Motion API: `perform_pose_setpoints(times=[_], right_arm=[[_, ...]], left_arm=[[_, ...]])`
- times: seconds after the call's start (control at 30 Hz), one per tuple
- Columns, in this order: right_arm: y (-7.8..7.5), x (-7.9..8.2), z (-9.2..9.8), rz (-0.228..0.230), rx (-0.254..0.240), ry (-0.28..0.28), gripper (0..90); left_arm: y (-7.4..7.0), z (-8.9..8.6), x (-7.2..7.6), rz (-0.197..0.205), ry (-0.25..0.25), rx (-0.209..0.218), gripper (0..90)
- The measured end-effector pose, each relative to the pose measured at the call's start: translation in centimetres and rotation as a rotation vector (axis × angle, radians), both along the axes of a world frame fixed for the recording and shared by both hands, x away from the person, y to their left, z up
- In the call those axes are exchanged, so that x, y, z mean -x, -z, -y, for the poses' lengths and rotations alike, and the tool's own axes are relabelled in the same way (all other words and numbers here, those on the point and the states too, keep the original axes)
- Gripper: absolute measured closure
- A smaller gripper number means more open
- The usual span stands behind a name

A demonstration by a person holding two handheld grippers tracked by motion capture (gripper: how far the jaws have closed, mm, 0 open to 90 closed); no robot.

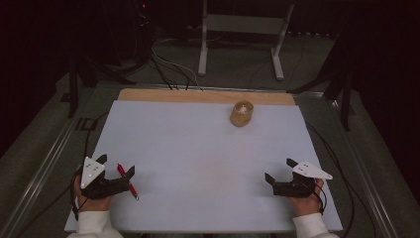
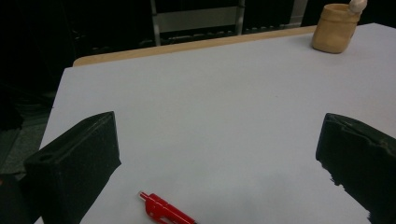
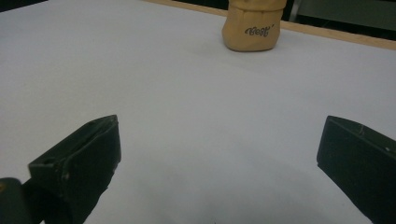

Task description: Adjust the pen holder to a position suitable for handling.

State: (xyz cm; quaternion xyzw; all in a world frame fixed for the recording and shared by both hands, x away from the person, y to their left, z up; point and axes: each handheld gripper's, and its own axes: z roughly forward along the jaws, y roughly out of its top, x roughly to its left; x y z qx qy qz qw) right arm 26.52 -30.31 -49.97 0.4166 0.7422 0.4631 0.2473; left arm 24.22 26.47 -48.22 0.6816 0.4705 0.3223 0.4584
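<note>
A red pen [image 1: 127, 180] lies flat on the white table top [image 1: 198, 148] at the near left. My left gripper [image 1: 117, 165] stands open around it, jaws spread wide and not touching it. In the left gripper view the pen's red end [image 2: 164, 211] rests between the open jaws near the bottom edge. A tan pouch-like holder [image 1: 241, 113] stands upright near the far edge, right of centre, with something pale inside. It shows at the top right of the left gripper view [image 2: 334, 27] and top centre of the right gripper view [image 3: 252, 25]. My right gripper [image 1: 278, 171] rests open and empty at the near right.
A wooden strip [image 1: 205, 95] runs along the table's far edge. Beyond it, a white metal stand [image 1: 241, 29] and dark cables [image 1: 168, 69] sit on the floor. Cables trail down both sides of the table.
</note>
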Motion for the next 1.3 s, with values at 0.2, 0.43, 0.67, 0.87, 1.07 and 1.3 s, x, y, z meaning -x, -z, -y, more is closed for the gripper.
perform_pose_setpoints(times=[0.2, 0.43, 0.67, 0.87, 1.07, 1.3], right_arm=[[-0.1, 0.2, -0.2, 0.015, 0.002, -0.009, 0.1], [-0.2, 0.2, -0.3, 0.035, -0.025, -0.010, 0.1], [-0.5, 0.0, -0.8, 0.037, -0.029, -0.007, 0.1], [-1.0, -0.3, -1.3, 0.036, -0.033, -0.022, 0.1], [-1.6, -0.8, -1.9, 0.038, -0.021, -0.038, 0.0], [-2.0, -1.4, -2.3, 0.034, -0.014, -0.048, 0.1]], left_arm=[[0.1, -0.1, 0.0, 0.000, -0.007, -0.012, 0.1], [0.1, -0.1, 0.0, 0.001, -0.010, -0.015, 0.2], [0.4, -0.1, -0.2, -0.005, -0.014, -0.013, 0.2], [0.6, -0.2, -0.2, -0.008, -0.015, -0.010, 0.2], [0.7, -0.1, -0.3, -0.018, -0.011, -0.004, 0.2], [0.9, 0.0, -0.4, -0.026, -0.010, -0.012, 0.2]])
